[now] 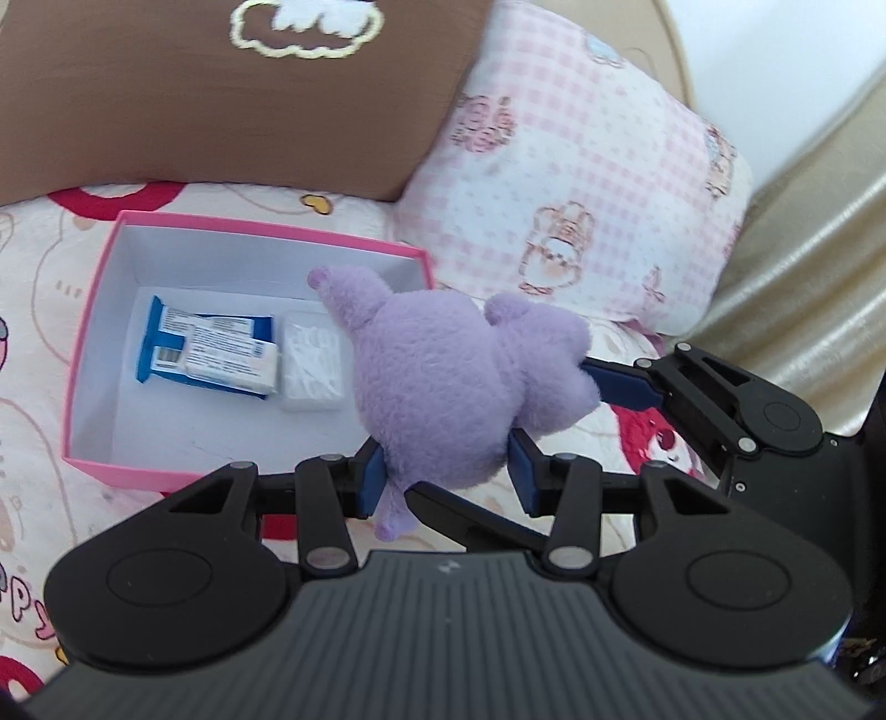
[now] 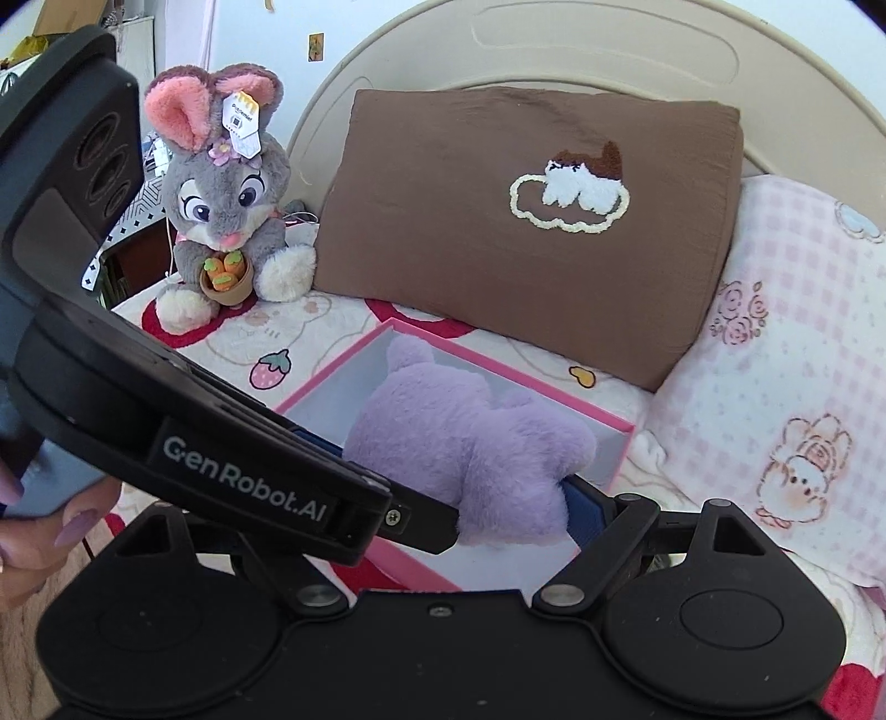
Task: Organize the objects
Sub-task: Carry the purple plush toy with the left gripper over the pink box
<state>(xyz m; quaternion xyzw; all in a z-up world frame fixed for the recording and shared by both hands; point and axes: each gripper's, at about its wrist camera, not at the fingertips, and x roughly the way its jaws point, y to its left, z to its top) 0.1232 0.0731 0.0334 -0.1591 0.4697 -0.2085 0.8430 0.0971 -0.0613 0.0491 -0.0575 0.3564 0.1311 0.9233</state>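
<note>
Both our claws clamp the purple plush toy (image 1: 443,376), left claw (image 1: 446,479) on its body, right claw (image 2: 515,507) on a limb, above the pink box (image 1: 91,310). Blue packet (image 1: 207,351) and white case (image 1: 310,360) are boxed; the plush remains.

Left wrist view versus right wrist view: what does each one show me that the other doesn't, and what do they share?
Only the left wrist view shows the box contents: a blue packet and a white pack lying side by side on the floor of the pink box.

Only the right wrist view shows the grey bunny plush sitting by the headboard.

Both show the purple plush over the box, pinched by the left gripper and the right gripper, plus the brown pillow and pink checked pillow.
</note>
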